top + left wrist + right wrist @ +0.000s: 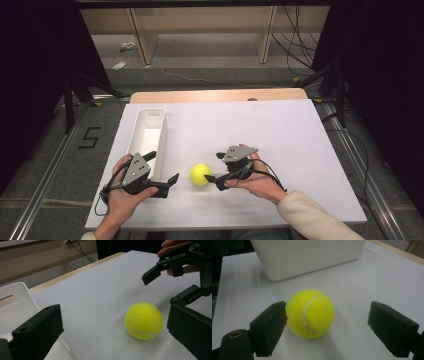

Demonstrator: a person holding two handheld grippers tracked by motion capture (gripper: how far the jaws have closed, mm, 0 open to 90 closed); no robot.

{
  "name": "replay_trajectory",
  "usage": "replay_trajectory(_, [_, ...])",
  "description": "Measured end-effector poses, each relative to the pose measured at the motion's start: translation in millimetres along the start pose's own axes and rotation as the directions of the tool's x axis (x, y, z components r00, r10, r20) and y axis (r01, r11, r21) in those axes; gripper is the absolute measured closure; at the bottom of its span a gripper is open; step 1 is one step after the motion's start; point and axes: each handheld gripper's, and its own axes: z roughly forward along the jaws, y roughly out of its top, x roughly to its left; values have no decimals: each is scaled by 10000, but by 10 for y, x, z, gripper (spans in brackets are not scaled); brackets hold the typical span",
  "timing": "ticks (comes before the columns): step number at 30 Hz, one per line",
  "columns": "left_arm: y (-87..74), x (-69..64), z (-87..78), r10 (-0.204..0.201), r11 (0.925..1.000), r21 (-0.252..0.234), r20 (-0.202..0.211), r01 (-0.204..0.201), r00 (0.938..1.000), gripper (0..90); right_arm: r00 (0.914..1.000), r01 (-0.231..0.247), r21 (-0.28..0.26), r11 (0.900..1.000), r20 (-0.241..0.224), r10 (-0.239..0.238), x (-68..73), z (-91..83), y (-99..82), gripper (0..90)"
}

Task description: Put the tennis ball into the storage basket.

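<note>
Both grippers, left [164, 172] and right [214, 167], gape empty around tennis ball [310, 313]; bin [309, 257] top cropped

The tennis ball [200, 174] is bright yellow and fuzzy, with a white curved seam, and rests on its own on the white surface. It lies between the spread jaws of the right gripper [214, 166], close against one jaw, with a clear gap to the other.
</note>
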Motion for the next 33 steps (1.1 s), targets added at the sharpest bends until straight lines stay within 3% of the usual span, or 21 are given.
replay_trajectory(6, [1, 2, -2, 43, 10000, 13, 19, -43, 10000, 0, 9999, -96, 148, 9998, 104, 94, 31, 78, 13, 154])
replay_trajectory(15, [-1, 0, 1, 9, 10000, 1, 31, -9, 10000, 0, 9999, 90, 216, 9997, -96, -88, 75, 169, 42, 152])
replay_trajectory(33, [1, 2, -10, 16, 10000, -4, 47, -16, 10000, 0, 9994, -11, 796, 9968, -356, 40, 117, 444, 12, 152])
